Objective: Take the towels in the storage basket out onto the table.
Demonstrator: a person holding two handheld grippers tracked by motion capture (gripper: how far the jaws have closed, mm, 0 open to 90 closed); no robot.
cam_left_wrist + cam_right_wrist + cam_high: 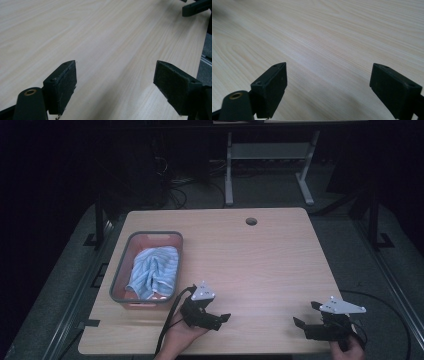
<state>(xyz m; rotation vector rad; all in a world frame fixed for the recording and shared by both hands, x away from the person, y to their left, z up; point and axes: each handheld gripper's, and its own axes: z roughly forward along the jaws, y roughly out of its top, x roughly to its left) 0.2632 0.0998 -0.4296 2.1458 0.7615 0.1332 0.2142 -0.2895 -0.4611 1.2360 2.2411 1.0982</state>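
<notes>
The left gripper (212, 312) sits at about seven o'clock in the high view, held from below by the left hand (181, 336), its fingers (62, 85) spread wide apart with nothing between them. The right gripper (307, 315) sits at about five o'clock, gripped by the right hand (348, 349), its fingers (270, 87) likewise gaping and empty, pointing toward ten o'clock.

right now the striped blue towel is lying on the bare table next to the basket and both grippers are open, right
Not quite. The striped blue towel lies inside the basket, not on the bare table beside it, as the high view shows. The rest holds: the left gripper and the right gripper are both open.
</notes>
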